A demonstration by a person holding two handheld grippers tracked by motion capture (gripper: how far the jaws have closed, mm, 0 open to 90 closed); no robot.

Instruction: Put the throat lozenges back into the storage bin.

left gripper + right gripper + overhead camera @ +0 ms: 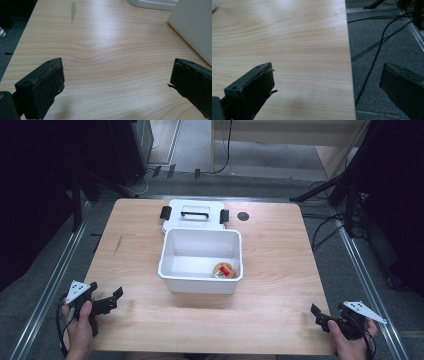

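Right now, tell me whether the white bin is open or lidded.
Open: the white bin has no cover, its lid lies flat behind it, and a small round object shows inside.

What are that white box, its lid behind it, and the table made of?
The box looks like smooth, slightly glossy white plastic with thin moulded walls. The lid seems the same plastic, with black clips. The table shows pale wood grain, possibly laminate rather than solid wood.

A wooden worktop [280, 270] stands on grey carpet [200, 140], cables [374, 50] trailing beside a black frame [350, 185].
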